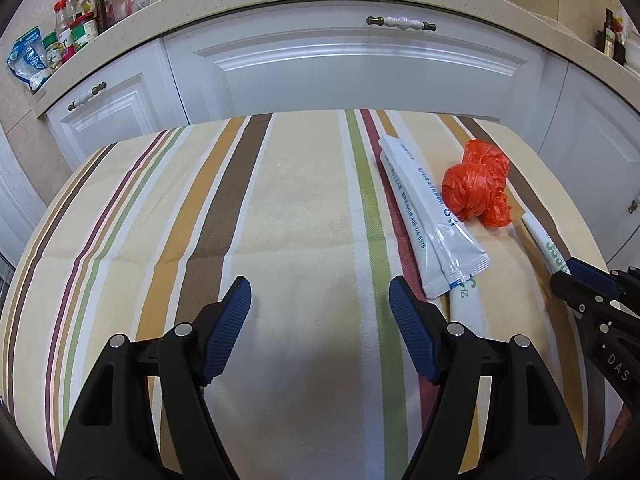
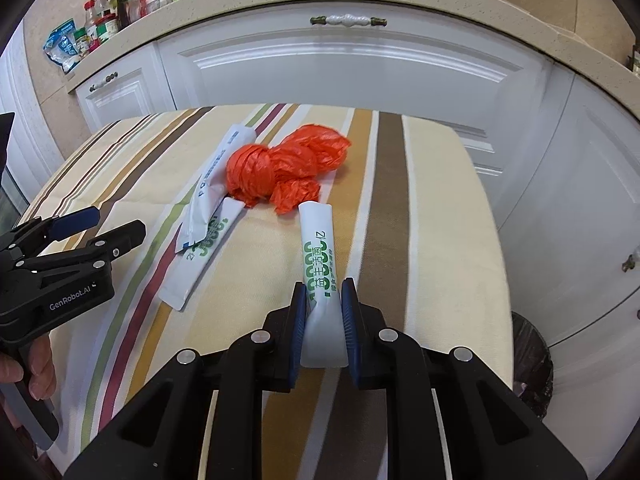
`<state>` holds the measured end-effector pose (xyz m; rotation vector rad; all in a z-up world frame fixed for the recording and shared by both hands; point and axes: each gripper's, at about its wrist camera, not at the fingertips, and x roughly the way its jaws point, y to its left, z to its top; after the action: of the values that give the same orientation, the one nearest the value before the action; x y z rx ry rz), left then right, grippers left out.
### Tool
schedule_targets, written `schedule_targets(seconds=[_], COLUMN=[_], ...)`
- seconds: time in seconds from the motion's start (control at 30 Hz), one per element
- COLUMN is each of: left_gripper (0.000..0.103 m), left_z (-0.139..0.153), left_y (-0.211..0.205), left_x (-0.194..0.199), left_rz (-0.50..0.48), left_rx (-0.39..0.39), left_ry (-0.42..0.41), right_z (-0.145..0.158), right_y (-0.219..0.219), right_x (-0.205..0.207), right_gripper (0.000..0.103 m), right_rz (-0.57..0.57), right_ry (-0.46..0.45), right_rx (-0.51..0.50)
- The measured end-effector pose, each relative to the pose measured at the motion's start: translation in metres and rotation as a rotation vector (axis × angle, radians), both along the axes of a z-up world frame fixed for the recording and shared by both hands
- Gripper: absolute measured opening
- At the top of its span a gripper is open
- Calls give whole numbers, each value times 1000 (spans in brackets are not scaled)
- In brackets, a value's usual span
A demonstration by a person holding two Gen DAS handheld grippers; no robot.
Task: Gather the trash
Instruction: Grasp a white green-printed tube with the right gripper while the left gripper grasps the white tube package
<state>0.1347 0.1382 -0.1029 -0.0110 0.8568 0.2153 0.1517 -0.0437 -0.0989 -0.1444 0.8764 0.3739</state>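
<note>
"GenRobot.AI" on left gripper (image 2: 120, 236); "DAS" on right gripper (image 1: 560, 276).

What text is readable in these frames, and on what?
"GenRobot.AI": body of the left gripper.
"DAS": body of the right gripper, cut off at the frame edge.
"10000" with green Chinese characters: white sachet clamped in the right gripper.
"400-1…" phone number: clear-ended white sachet; the rest is too small.
Jar labels on the counter: unreadable.
</note>
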Motion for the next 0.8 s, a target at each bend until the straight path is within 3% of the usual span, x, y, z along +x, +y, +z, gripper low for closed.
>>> schedule_targets(seconds=[0.4, 0.57, 0.63, 0.8], left_gripper=[70, 71, 76, 75], left_z=[9, 13, 14, 3], left_y=[-27, -41, -45, -53], left_x=[14, 28, 36, 55], left_rz=[-47, -72, -79, -88], left_rx=[14, 5, -9, 13], left_ry=[-12, -17, -16, 7], right_z=[3, 4, 4, 1], right_y=[-35, -44, -46, -49], right_x=[20, 28, 30, 33], right_gripper=[19, 19, 19, 19], right_rz=[-102, -116, -117, -111], right_ry=[-49, -62, -62, -57], right_rx=[-23, -11, -3, 20])
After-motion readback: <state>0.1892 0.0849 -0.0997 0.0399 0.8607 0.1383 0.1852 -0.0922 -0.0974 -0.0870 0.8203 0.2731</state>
